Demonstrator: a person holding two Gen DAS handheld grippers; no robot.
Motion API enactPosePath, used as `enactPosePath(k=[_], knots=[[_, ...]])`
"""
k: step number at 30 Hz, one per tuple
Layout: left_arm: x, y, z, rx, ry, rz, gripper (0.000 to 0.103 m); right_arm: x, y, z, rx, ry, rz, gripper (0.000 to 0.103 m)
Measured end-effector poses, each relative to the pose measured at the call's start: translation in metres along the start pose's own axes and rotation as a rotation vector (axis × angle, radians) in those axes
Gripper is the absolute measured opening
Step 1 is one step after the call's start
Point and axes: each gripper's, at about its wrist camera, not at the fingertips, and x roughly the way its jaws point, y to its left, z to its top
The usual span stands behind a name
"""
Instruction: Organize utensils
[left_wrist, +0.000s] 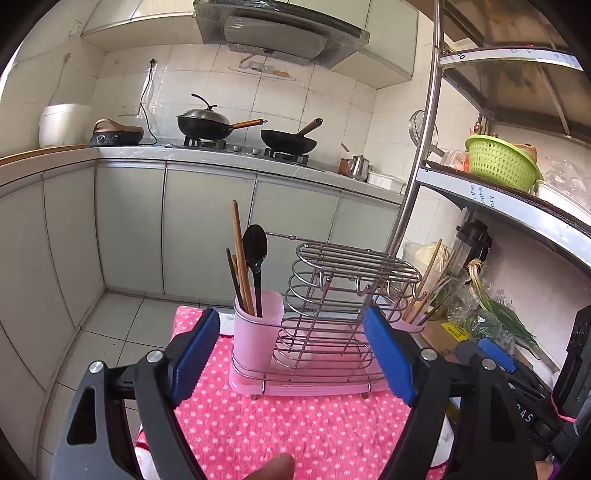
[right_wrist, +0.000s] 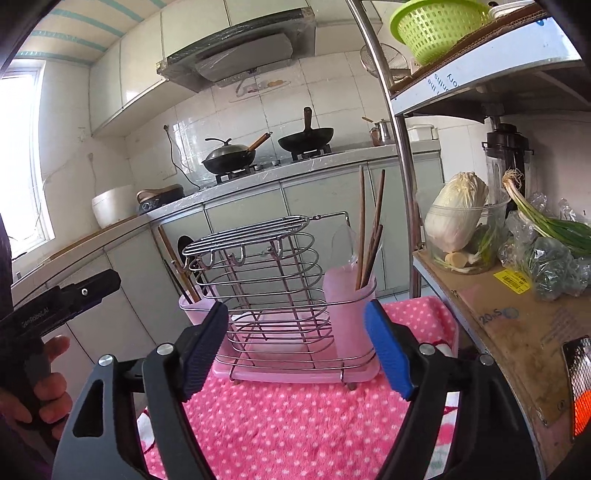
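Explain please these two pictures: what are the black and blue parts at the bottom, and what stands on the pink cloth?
No robot here: a person holds a two-finger gripper in each hand, each with a wide-angle camera looking along its fingers. One picture comes from the left gripper, the other from the right gripper. Both are open and hold nothing.

On the pink cloth stands a wire rack on a pink tray, with a pink cup at each end. The left cup holds chopsticks and a black spoon; the right cup holds more chopsticks. Behind is a kitchen with a stove.
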Motion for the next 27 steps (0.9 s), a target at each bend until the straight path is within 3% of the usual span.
enactPosePath(k=[10, 27], knots=[[-0.009, 0.004, -0.029, -0.039, 0.061, 0.031, 0.080, -0.013, 0.012, -0.006, -0.029, 0.048, -0.037, 0.079], [-0.011, -0.006, -0.045, 0.008, 0.098, 0.063, 0.080, -0.023, 0.026, -0.014, -0.073, 0.063, -0.064, 0.079]])
